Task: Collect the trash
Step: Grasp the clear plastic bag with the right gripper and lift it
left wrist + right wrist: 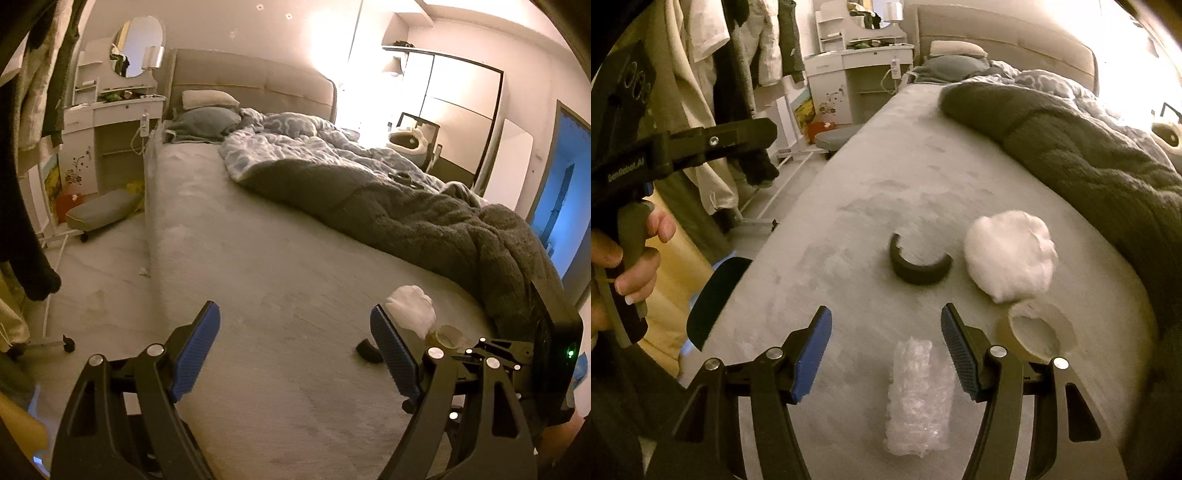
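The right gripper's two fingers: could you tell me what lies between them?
In the right wrist view, a bubble wrap piece lies on the bed between the open right gripper fingers, untouched.

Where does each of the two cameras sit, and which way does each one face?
Left wrist: on the left gripper, open over the bed, facing the headboard; the right gripper's body shows at right.
Right wrist: on the right gripper, open over the bubble wrap, looking down the bed; the left hand shows holding its gripper's handle.
Shared: white wad, black curved piece, tape roll.
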